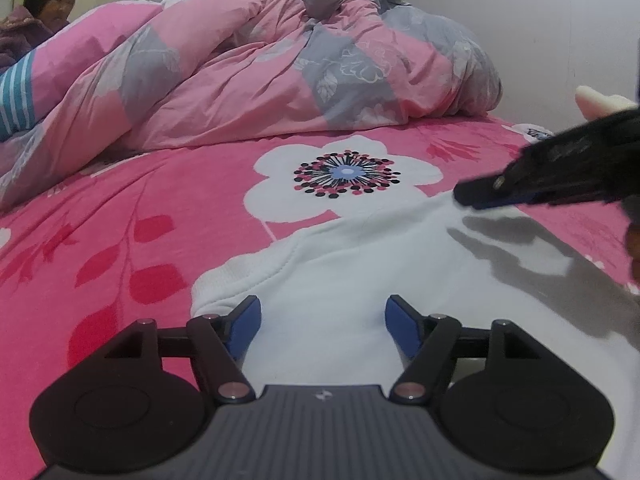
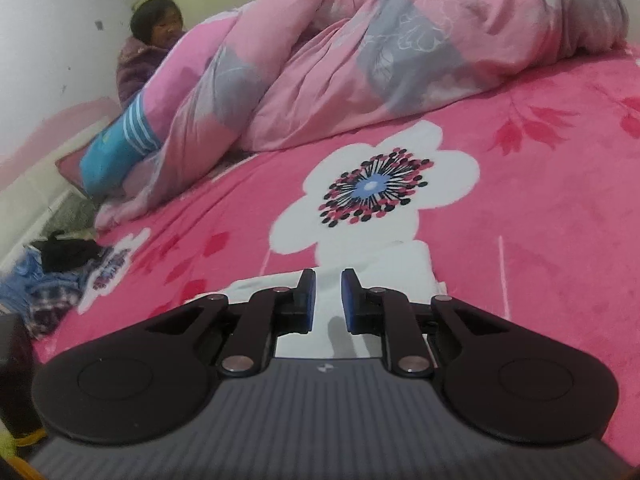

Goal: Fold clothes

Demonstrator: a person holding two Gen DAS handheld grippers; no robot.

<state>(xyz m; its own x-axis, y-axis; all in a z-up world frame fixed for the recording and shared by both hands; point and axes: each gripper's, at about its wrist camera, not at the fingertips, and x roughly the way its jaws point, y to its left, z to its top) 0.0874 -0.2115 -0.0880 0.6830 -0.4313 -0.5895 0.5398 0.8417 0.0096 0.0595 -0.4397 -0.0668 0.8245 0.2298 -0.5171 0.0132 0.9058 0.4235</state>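
A pale white garment (image 1: 360, 280) lies spread flat on the pink flowered bedspread (image 1: 120, 208). My left gripper (image 1: 323, 326) is low over its near part, open wide, blue pads apart with only cloth below them. My right gripper (image 1: 476, 196) comes in from the right and hovers just above the garment's far right edge, casting a shadow on it. In the right wrist view the right gripper (image 2: 329, 300) has its jaws a narrow gap apart with nothing between them, and the white garment (image 2: 404, 260) lies under and ahead of the fingertips.
A crumpled pink and grey quilt (image 1: 280, 64) is heaped across the far side of the bed. A person (image 2: 152, 48) sits behind it at far left, beside a blue striped cushion (image 2: 116, 144). Loose clothes (image 2: 52, 272) lie off the bed's left edge.
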